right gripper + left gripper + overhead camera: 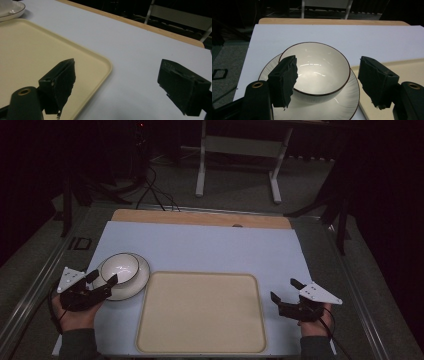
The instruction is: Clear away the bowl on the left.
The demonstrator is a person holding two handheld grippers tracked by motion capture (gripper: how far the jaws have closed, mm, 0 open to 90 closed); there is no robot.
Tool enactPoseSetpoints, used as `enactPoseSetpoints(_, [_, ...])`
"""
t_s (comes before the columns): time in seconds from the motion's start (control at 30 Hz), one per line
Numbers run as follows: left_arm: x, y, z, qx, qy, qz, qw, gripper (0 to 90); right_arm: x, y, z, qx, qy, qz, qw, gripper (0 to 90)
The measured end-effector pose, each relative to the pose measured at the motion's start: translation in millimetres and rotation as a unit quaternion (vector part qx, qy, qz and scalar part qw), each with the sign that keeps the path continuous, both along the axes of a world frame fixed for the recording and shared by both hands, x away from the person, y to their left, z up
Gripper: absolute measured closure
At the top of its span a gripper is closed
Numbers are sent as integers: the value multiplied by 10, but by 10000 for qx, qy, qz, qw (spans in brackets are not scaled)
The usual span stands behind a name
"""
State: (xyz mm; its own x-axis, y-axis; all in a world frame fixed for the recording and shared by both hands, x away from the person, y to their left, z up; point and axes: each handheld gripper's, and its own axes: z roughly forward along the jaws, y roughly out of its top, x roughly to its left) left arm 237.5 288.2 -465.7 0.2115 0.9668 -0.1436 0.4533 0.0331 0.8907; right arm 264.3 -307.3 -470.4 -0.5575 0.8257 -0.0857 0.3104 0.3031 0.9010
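Note:
A white bowl (pixel 120 268) with a dark rim sits on a white ribbed plate (pixel 136 284) at the left of the pale blue mat. My left gripper (pixel 101 278) is open at the plate's near-left edge, its jaws spread on either side of the bowl (pixel 315 71) without touching it. The plate (pixel 342 105) lies under both jaws in the left gripper view. My right gripper (pixel 284 290) is open at the right of the beige tray (pixel 200 312), over bare mat, with nothing between its jaws. In the right gripper view the tray's corner (pixel 100 65) lies behind the left jaw.
The beige tray fills the mat's near middle, with the plate's edge (pixel 11 12) touching its far left corner. A wooden table edge (pixel 200 217) runs behind the mat. Beyond the table stand a white metal frame (pixel 237 150) and cables (pixel 155 195) on the floor.

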Motion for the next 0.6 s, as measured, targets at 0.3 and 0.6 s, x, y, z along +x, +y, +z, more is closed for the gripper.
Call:
enactPoseSetpoints(0.3, [18,34,-24,-67,123,65,9999,328,-6,6,10,-18,-97,-19,9999,143])
enactPoseSetpoints(0.6, [133,77,-82,-180,386,376,9984,349,-1,34,10,-113,-144,32,9998,143])
